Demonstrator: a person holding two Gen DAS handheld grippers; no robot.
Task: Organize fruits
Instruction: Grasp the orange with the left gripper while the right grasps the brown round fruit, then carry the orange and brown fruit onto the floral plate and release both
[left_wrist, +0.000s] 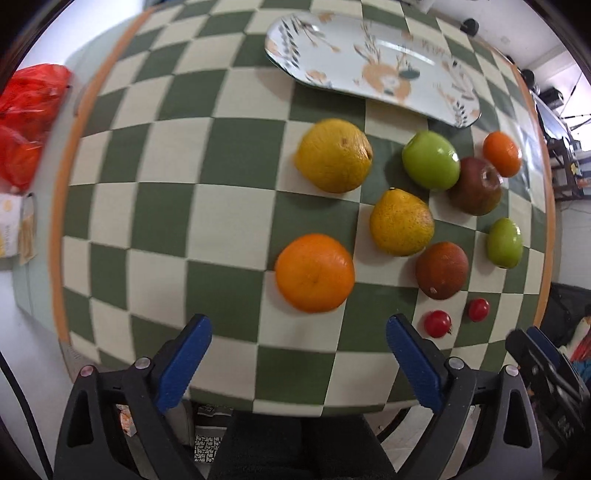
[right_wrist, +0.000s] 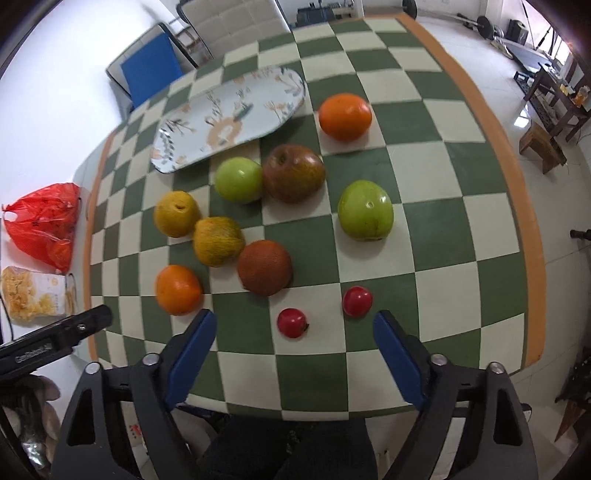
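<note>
Several fruits lie on the checkered tablecloth (left_wrist: 166, 221). In the left wrist view my left gripper (left_wrist: 299, 365) is open and empty, just short of an orange (left_wrist: 314, 272). Beyond it lie two yellow citrus fruits (left_wrist: 334, 156), a green apple (left_wrist: 430, 160), a dark red apple (left_wrist: 476, 186) and a floral platter (left_wrist: 369, 66). In the right wrist view my right gripper (right_wrist: 295, 365) is open and empty, just short of two small red tomatoes (right_wrist: 291, 322) (right_wrist: 357, 301). A brown fruit (right_wrist: 264, 272), a green apple (right_wrist: 365, 210) and an orange (right_wrist: 345, 116) lie beyond.
A red plastic bag (right_wrist: 44, 225) and a pasta packet (right_wrist: 37, 295) lie off the table's left side. A chair with a blue panel (right_wrist: 151, 66) stands behind the table. The other gripper's body shows at the left edge of the right wrist view (right_wrist: 55, 339).
</note>
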